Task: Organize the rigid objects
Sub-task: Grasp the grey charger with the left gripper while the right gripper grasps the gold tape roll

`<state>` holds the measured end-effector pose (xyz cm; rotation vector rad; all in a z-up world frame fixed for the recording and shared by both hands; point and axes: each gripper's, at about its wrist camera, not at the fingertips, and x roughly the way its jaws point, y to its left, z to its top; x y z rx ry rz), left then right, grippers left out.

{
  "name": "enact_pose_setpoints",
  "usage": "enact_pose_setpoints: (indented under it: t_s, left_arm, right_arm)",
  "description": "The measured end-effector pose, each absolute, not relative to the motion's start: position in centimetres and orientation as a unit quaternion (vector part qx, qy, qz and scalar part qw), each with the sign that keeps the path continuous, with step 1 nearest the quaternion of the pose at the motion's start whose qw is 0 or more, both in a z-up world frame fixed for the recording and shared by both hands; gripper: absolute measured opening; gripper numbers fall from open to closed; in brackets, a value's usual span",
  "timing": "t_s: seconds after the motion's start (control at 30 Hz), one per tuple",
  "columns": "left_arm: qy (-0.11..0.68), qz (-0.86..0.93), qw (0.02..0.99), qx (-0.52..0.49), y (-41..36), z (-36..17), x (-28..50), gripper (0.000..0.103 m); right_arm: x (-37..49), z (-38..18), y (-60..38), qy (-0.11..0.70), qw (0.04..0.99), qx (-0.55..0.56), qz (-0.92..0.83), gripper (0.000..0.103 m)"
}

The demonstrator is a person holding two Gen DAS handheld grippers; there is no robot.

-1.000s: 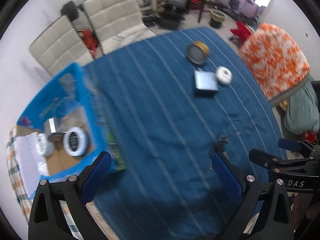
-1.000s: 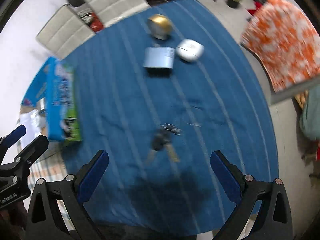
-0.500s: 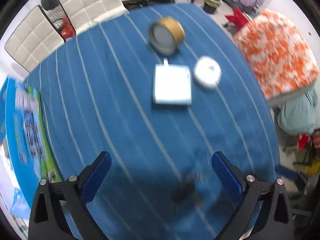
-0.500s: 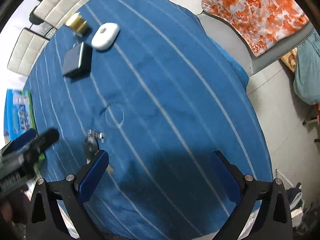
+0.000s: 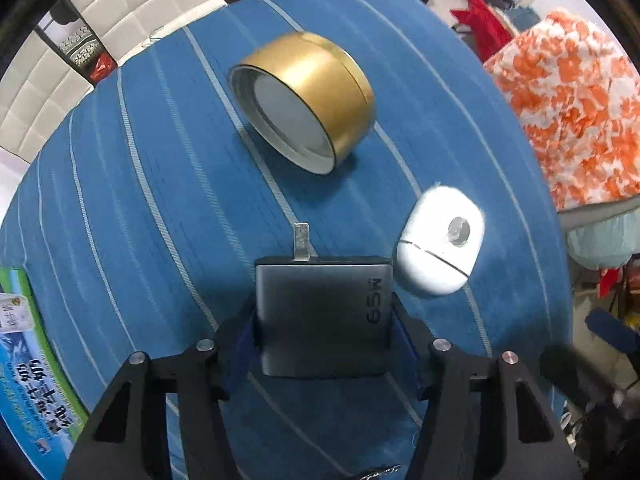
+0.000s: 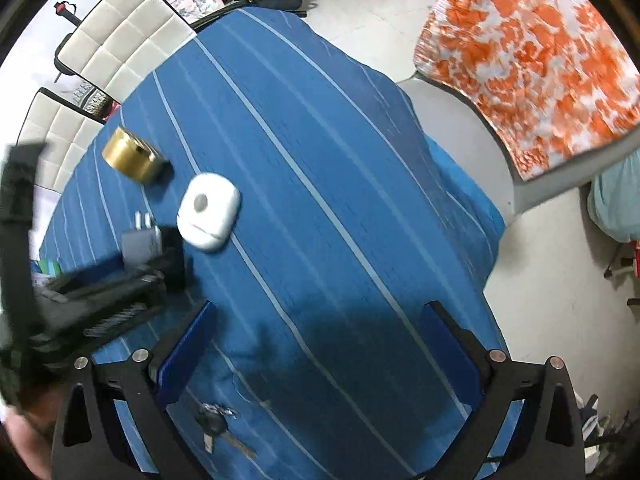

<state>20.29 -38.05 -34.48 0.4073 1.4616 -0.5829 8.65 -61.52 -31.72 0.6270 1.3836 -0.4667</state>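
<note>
My left gripper [image 5: 324, 320] is shut on a grey 65W charger [image 5: 320, 312], its prongs pointing away, on the blue striped tablecloth [image 5: 160, 200]. A gold round tin [image 5: 308, 100] lies on its side beyond it. A white rounded case [image 5: 440, 248] sits just right of the charger. In the right wrist view the charger [image 6: 142, 240], white case [image 6: 208, 210] and gold tin [image 6: 130, 160] lie at the left, with the left gripper [image 6: 132, 272] over the charger. My right gripper [image 6: 316, 340] is open and empty above the cloth. A bunch of keys [image 6: 218, 426] lies between its fingers near the front edge.
A blue and green printed box [image 5: 28, 380] stands at the table's left edge. White padded chairs [image 6: 124, 36] stand at the far side. A chair with an orange and white cover [image 6: 532, 52] stands at the right, past the table's edge.
My left gripper has swung away from the box, moved up to the charger and shut on it. My right gripper has turned right and its fingers have narrowed a little.
</note>
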Motion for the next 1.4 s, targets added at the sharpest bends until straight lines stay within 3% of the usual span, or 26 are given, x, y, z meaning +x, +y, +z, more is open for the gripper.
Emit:
enact_pose_setpoints:
  t_s: [0.27,0.5,0.6,0.7,0.77,0.9,1.4]
  left_arm:
    - [0.649,-0.113,0.747,0.095,-29.3,-34.3,24.5,0.057]
    - [0.658,-0.1,0.742,0.076,-28.4,-34.5,25.9,0.059]
    - [0.659,-0.103,0.741,0.076,-28.2,-34.4,26.1,0.059]
    - [0.662,-0.107,0.737,0.083,-28.4,-34.3,26.2,0.059]
    - [0.663,-0.11,0.735,0.085,-28.7,-34.1,26.2,0.059]
    - [0.666,-0.117,0.731,0.091,-29.0,-34.1,26.7,0.057]
    - [0.649,-0.125,0.743,0.105,-26.6,-32.8,23.0,0.056]
  right_arm:
    - [15.4,-30.9,-60.8,0.6,0.741,0.267,-0.14,0.103]
    - [24.2,-30.7,-56.9,0.6,0.777,0.167,-0.09,0.098]
    - [27.1,-32.0,-55.2,0.621,0.769,0.134,-0.073,0.09]
    - [28.8,-33.7,-54.2,0.643,0.752,0.126,-0.067,0.072]
    - [29.5,-34.9,-53.9,0.657,0.739,0.129,-0.07,0.054]
    - [29.8,-36.4,-54.1,0.668,0.728,0.138,-0.076,0.034]
    - [26.0,-34.9,-52.6,0.646,0.748,0.127,-0.081,0.03]
